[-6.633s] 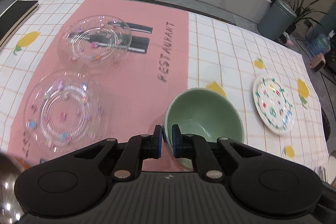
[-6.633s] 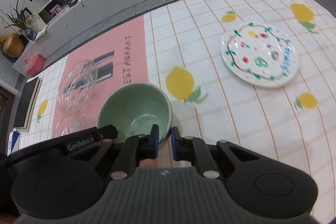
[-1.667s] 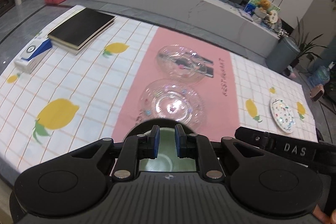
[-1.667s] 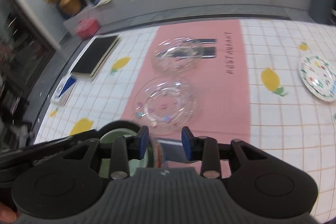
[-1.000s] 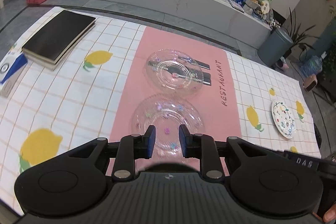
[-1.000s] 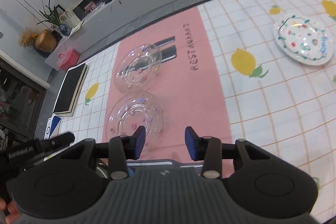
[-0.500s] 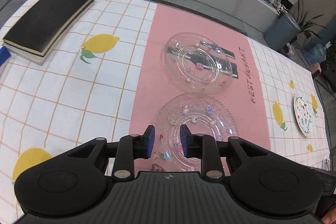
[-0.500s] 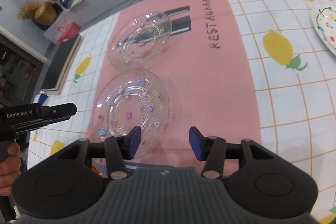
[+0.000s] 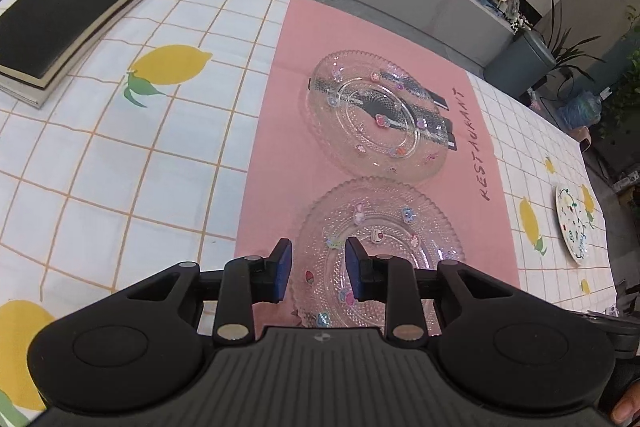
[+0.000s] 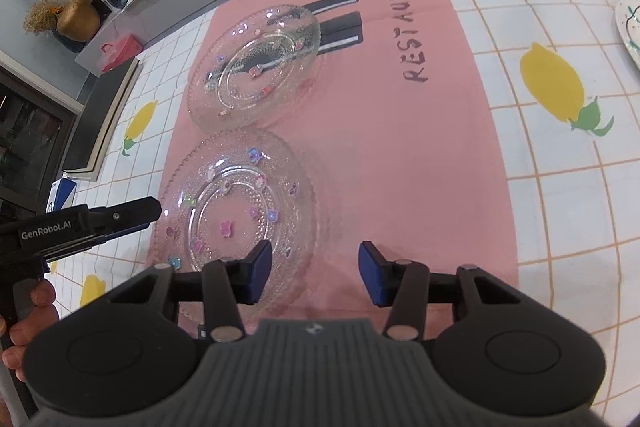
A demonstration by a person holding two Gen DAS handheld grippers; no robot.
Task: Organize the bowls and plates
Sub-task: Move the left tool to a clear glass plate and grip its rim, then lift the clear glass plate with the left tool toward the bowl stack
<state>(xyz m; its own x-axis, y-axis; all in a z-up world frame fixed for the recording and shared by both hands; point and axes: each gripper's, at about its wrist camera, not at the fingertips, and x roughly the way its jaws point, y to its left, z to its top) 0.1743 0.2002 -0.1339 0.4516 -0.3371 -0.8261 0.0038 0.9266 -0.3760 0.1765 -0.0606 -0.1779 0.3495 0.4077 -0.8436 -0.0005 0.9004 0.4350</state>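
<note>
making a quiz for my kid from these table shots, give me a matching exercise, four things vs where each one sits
Things:
1. far clear glass plate with small coloured decorations
2. near clear glass plate with small coloured decorations
3. thick black-covered book
4. white round plate with painted coloured pattern

Places:
A. left far corner of the lemon-print tablecloth
B. right edge of the tablecloth, off the pink mat
C. on the pink mat, over the black printed bars
D. on the pink mat, just ahead of the left tongs

Pairs: 1-C, 2-D, 3-A, 4-B

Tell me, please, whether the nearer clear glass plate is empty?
Empty: the nearer clear glass plate shows only its small coloured decorations, pink mat visible through it.
</note>
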